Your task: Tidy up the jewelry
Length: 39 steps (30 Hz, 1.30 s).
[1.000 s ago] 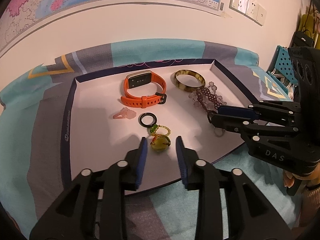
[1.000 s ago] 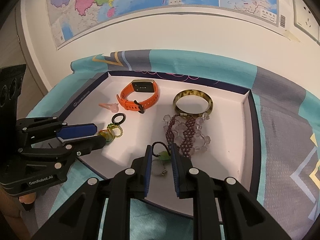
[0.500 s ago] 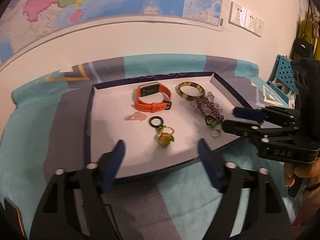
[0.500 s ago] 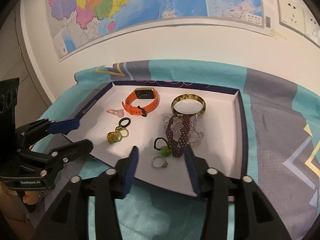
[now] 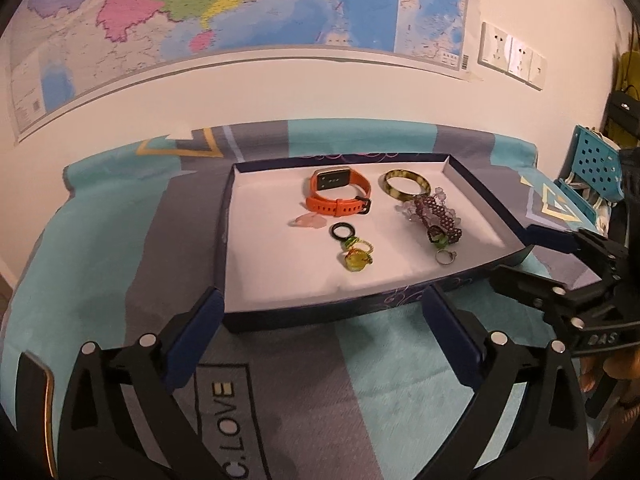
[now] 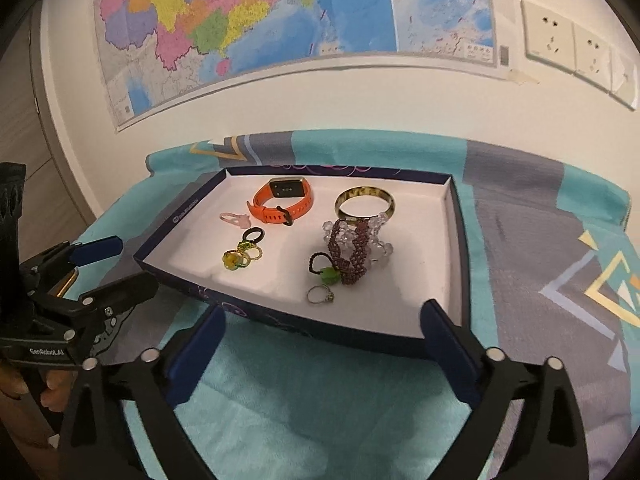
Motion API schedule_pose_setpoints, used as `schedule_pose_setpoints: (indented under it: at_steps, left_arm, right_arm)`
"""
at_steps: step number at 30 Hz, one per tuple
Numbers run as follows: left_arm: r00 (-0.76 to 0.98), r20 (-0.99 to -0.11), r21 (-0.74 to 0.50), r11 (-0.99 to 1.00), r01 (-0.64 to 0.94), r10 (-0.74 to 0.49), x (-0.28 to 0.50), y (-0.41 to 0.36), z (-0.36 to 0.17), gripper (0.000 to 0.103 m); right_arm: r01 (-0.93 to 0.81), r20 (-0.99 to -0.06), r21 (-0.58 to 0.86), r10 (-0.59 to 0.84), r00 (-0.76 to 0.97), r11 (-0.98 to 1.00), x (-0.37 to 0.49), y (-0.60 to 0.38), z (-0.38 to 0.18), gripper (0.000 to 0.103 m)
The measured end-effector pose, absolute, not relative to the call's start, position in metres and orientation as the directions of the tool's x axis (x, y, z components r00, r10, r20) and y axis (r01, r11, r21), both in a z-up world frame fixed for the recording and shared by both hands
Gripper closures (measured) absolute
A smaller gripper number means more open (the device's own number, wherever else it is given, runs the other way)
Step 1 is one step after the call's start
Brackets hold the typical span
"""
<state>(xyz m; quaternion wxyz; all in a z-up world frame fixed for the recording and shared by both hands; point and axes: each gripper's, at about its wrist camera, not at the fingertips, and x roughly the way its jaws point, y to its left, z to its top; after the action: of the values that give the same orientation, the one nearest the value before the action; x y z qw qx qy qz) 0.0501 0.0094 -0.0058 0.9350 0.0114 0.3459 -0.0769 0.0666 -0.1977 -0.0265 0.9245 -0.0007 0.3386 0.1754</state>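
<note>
A dark blue tray [image 5: 304,312] [image 6: 456,264] with a white floor holds the jewelry: an orange watch [image 5: 340,196] [image 6: 282,202], a tortoiseshell bangle [image 5: 406,185] [image 6: 364,202], a purple beaded bracelet [image 5: 434,216] [image 6: 354,250], a black ring [image 5: 342,232] [image 6: 253,235], green-yellow rings [image 5: 356,258] [image 6: 240,256], a pink piece [image 5: 308,222] [image 6: 234,219] and a silver ring [image 5: 445,257] [image 6: 320,294]. My left gripper [image 5: 322,334] [image 6: 112,262] is open and empty before the tray's near edge. My right gripper [image 6: 320,346] [image 5: 524,254] is open and empty at the tray's right front corner.
The tray lies on a teal and grey patterned cloth [image 5: 280,392] [image 6: 540,220]. A wall with a map [image 5: 240,8] and sockets [image 5: 512,56] stands behind. A blue perforated crate [image 5: 592,168] sits at the far right.
Both grippers opened wide, let go of the green-yellow ring and the bracelet's green bead, and drew back out of the tray toward me.
</note>
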Motion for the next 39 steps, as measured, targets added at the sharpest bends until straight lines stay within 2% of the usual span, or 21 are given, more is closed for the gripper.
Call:
schedule_pose_setpoints:
  at_steps: [9,39]
  left_arm:
    - [0.743,-0.661,-0.045,0.994,0.097,-0.103,0.035,0.016,-0.011,0.006]
    - [0.74,-0.669,-0.02,0.996,0.086,-0.078,0.008,0.008,-0.014,0.006]
  right_arm:
    - [-0.319,-0.628,0.105,0.312,0.713,0.942,0.042,-0.194,-0.03,0.007]
    - [-0.313,-0.651,0.114,0.309,0.693,0.943,0.016,-0.19,-0.036,0.007]
